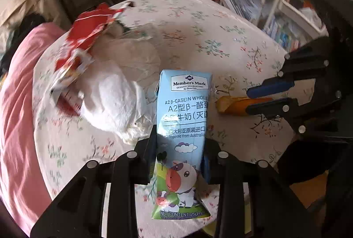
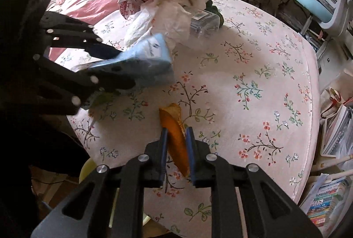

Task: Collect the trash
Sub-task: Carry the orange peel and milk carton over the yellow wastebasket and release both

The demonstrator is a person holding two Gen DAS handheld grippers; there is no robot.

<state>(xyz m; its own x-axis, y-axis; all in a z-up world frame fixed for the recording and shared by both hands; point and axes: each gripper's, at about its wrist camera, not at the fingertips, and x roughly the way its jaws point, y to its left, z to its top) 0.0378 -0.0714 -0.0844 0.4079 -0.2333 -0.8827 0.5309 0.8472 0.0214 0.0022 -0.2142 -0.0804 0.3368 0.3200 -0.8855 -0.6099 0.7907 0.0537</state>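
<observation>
Milk carton (image 1: 183, 127) (blue) clamped by left gripper (image 1: 179, 145).

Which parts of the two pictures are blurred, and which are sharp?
Left wrist view: the milk carton is sharp with readable print, while the red wrapper is smeared. Right wrist view: the carton is blurred, the orange peel fairly sharp.

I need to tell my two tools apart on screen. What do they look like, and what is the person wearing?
Both look alike. The left tool and the right tool are matte black, built of flat slotted link bars joined by round silver pins. Each ends in two narrow fingers faced with blue pads. No cables or markings show. Behind each tool there is only dark bulk; I cannot tell what is worn.
</observation>
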